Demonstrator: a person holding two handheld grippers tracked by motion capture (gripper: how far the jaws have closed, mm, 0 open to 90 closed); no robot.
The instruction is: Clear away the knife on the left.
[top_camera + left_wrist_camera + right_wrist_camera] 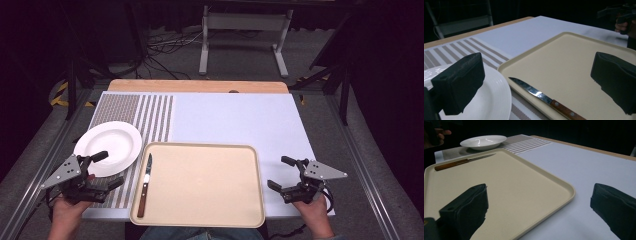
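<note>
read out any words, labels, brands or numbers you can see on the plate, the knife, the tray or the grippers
None can be read. The plate, knife, tray, left gripper and right gripper carry no visible text. Nor does the striped mat.

A wooden table [200, 86] carries a white mat [235, 120], striped at its left. On the mat, a beige tray [205, 185] sits near the front edge; left of the tray rests a white plate [107, 145], apparently touching its corner.
</note>
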